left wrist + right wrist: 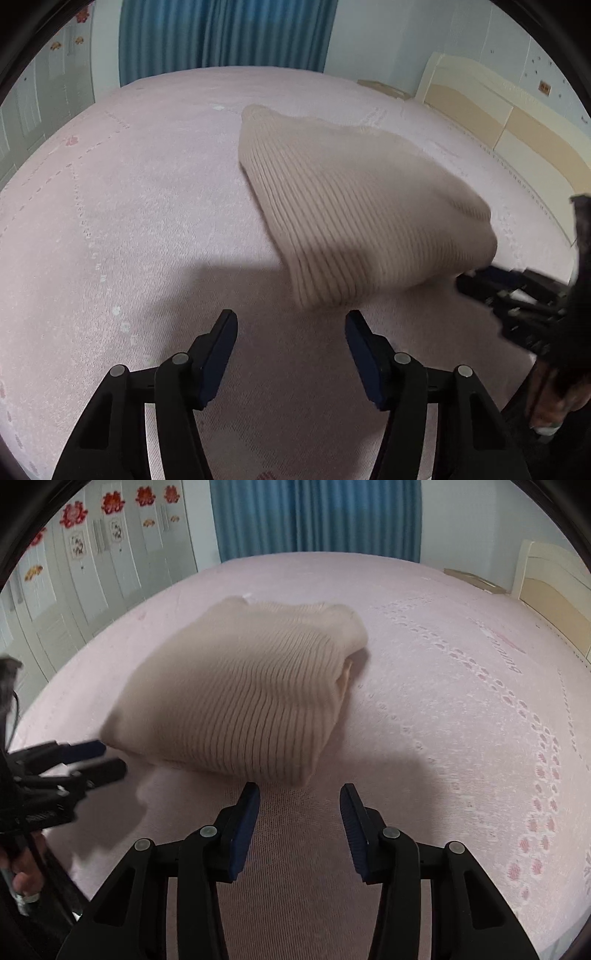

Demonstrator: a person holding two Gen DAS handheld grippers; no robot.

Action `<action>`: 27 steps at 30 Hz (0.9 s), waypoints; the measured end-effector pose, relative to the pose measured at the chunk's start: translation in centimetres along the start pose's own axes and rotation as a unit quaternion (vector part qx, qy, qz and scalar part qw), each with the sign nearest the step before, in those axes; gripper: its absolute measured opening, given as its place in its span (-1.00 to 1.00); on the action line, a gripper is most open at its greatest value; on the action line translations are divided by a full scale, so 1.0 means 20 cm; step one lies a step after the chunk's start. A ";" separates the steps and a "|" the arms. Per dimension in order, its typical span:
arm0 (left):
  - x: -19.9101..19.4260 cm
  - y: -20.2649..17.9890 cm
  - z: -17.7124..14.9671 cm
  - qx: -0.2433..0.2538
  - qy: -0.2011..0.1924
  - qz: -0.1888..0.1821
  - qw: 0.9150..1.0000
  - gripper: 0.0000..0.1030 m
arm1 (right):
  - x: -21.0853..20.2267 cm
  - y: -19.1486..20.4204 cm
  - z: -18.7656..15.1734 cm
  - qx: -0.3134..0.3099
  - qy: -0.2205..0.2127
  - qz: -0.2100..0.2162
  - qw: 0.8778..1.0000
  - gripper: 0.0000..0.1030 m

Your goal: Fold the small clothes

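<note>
A folded cream ribbed sweater (243, 694) lies on a pink bed (443, 738), both the left hand-held gripper (291, 325) and the right hand-held gripper (299, 794) spread apart, empty.

sweater (354, 206) blurred, headboard (517, 122) cut off

The folded sweater (240, 698) is cream-beige with fine ribbed knit lines. It lies on a pale pink bedspread (461, 720) patterned with darker pink paw prints and dotted trails. Both tongs, left (291, 325) and right (299, 797), are black with dark blue pads. The curtain (317, 517) is blue; the white wardrobe doors (92, 557) bear red flower stickers.
</note>
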State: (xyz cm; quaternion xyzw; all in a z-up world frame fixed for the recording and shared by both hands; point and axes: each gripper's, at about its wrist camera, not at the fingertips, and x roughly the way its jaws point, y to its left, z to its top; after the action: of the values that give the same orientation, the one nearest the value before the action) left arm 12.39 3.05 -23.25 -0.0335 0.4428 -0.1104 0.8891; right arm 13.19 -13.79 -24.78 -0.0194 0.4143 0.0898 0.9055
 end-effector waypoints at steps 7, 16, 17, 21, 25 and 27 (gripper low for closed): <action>0.07 0.08 0.06 -0.046 0.006 -0.039 0.998 -0.24 | 0.07 -0.03 0.02 0.036 -0.020 0.011 0.999 -0.19; 0.06 0.07 0.06 -0.047 0.001 -0.046 0.998 -0.69 | 0.06 -0.01 0.02 0.030 -0.030 -0.007 0.999 -0.90; 0.06 0.07 0.05 -0.046 0.006 -0.041 0.998 -0.64 | 0.06 0.00 0.02 0.024 -0.026 -0.011 0.999 -0.85; 0.05 0.06 0.06 -0.038 0.016 -0.024 0.999 -0.52 | 0.02 0.00 0.00 0.010 -0.001 -0.002 1.000 -0.41; -0.02 0.07 0.04 -0.038 0.011 -0.031 0.999 -0.36 | -0.13 -0.05 -0.05 0.025 -0.039 0.026 0.999 -0.31; -0.07 0.07 0.03 -0.038 -0.004 -0.044 0.998 -0.23 | -0.21 -0.06 -0.07 0.034 -0.073 0.007 0.997 -0.31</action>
State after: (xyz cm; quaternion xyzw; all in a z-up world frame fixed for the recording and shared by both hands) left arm 12.38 4.77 -21.99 -0.0867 0.4408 -0.1321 0.8836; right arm 9.70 -15.78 -22.67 0.0208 0.3505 0.0828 0.9326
